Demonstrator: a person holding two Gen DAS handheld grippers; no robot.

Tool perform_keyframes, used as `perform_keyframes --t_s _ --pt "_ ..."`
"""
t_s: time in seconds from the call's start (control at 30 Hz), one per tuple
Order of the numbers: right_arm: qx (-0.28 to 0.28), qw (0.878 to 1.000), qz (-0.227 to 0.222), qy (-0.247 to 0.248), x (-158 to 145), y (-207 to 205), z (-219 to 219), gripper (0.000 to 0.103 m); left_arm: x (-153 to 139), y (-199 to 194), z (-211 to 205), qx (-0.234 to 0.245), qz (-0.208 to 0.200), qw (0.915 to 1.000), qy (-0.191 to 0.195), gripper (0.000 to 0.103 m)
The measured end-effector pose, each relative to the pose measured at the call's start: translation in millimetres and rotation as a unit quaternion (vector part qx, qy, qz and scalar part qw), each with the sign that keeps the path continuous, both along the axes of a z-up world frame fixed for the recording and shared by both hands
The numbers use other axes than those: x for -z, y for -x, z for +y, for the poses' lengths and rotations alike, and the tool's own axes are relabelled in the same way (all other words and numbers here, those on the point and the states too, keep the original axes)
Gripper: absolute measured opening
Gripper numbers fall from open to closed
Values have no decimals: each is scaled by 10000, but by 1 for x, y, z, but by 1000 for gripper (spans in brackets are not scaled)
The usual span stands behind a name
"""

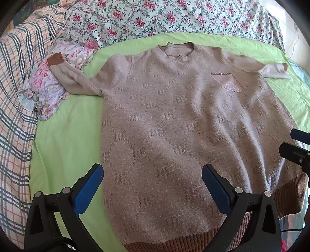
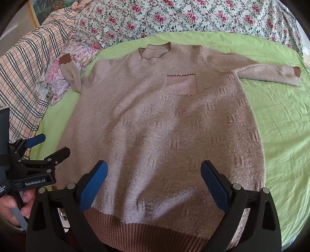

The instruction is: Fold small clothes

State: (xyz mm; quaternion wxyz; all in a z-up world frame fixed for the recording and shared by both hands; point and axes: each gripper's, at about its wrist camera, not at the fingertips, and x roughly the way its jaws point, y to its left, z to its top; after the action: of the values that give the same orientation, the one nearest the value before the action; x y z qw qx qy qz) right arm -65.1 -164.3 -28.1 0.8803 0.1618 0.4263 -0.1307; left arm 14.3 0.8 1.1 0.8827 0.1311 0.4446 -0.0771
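Observation:
A beige fuzzy sweater (image 1: 174, 120) with brown ribbed hem lies flat, face up, on a green sheet (image 1: 64, 139); it also shows in the right wrist view (image 2: 155, 126). Its neck points away and both sleeves are spread sideways. The left sleeve's brown cuff (image 1: 55, 59) rests on a floral cloth. A sparkly chest pocket (image 2: 181, 85) is on the front. My left gripper (image 1: 152, 186) is open over the hem's left part, holding nothing. My right gripper (image 2: 154, 183) is open over the hem's middle, holding nothing. Each gripper shows at the edge of the other's view.
A crumpled floral cloth (image 1: 50, 85) lies left of the sweater. A plaid blanket (image 1: 17, 97) covers the left side. A floral quilt (image 1: 155, 17) lies behind the neck. Bare green sheet (image 2: 281, 126) stretches to the right of the sweater.

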Motion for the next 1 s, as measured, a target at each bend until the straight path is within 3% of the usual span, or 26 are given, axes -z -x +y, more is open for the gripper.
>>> perform_keyframes --t_s 0.4,0.67,0.83,1.0 --pt "118 9999 4 -57 5 0 -10 97 4 -10 -3 24 -135 9999 -86 102" --pt "322 9992 -99 -204 1 3 -29 97 6 -23 -10 92 0 9999 -79 102" --pt "614 9974 -253 -287 -9 4 -61 97 7 -41 -13 61 184 9998 -90 102" --pt "1074 9927 -445 -319 -20 3 -125 97 4 -64 -15 -51 189 9998 -79 102"
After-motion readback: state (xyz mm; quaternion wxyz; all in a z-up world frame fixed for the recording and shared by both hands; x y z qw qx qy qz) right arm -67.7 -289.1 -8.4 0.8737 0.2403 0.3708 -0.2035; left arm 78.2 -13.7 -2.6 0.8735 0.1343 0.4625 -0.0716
